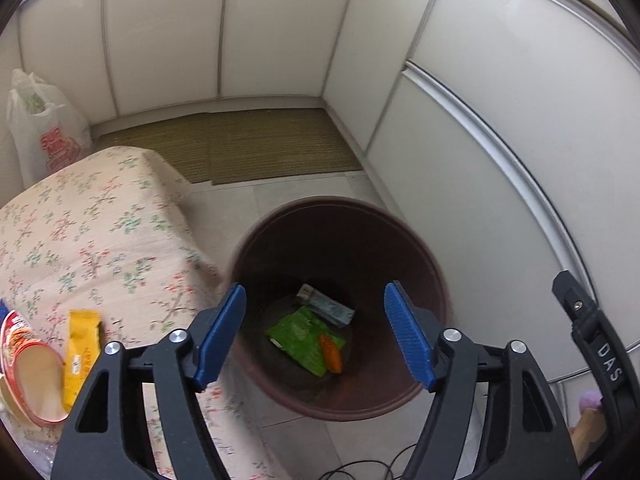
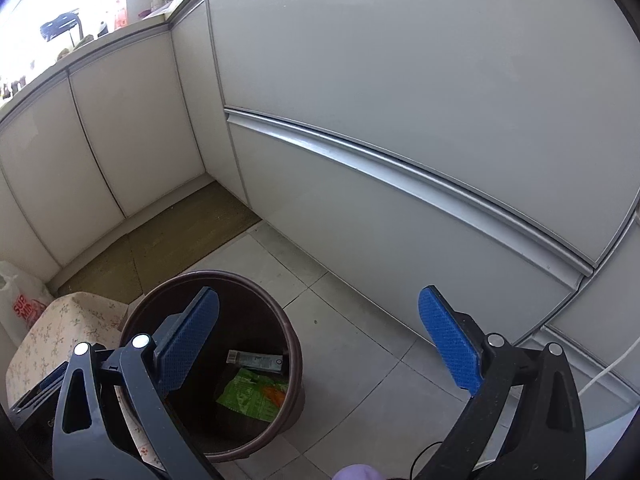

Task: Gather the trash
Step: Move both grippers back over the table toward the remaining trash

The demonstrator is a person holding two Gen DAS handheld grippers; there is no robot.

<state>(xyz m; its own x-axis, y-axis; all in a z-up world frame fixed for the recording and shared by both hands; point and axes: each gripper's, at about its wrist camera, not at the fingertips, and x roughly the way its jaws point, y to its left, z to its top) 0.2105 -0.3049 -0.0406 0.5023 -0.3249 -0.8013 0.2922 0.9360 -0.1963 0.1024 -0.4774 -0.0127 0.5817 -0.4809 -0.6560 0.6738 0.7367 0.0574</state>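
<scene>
Blue ribbed pads on black jaws fill the foreground of both wrist views. The left gripper (image 1: pixel 314 334) stands with jaws spread wide and nothing between the pads, hanging over the mouth of a round dark-brown plastic waste bin (image 1: pixel 424 248). The right gripper (image 2: pixel 320 344) is likewise spread wide and empty, its left pad over the bin's near rim and its right pad over bare grey floor tiles (image 2: pixel 352 344). At the bottom of the bin lie three pieces of trash: a crumpled green foil wrapper (image 1: pixel 298 334), a small orange piece (image 1: pixel 331 354) resting on the wrapper's edge, and a grey-blue flat packet (image 1: pixel 326 305) just behind them. Left of the bin, touching or just beside its wall, sits a low surface under a cream cloth with a floral print (image 1: pixel 92 232). On that cloth, at the left wrist view's lower left edge, lie a yellow snack wrapper (image 1: pixel 82 354) and, beside it, a red-and-white empty paper cup (image 1: pixel 30 364) on its side, both outside the bin. A thin black cable (image 1: pixel 360 468) trails over the tiles near the bottom edge. Beyond the bin a woven olive-green mat (image 1: pixel 256 144) lies against the cabinets. A white plastic shopping bag with red print (image 1: pixel 44 132) stands behind the cloth-covered surface. Glossy white cabinet doors with silver trim (image 2: pixel 400 100) close off the back and right.
</scene>
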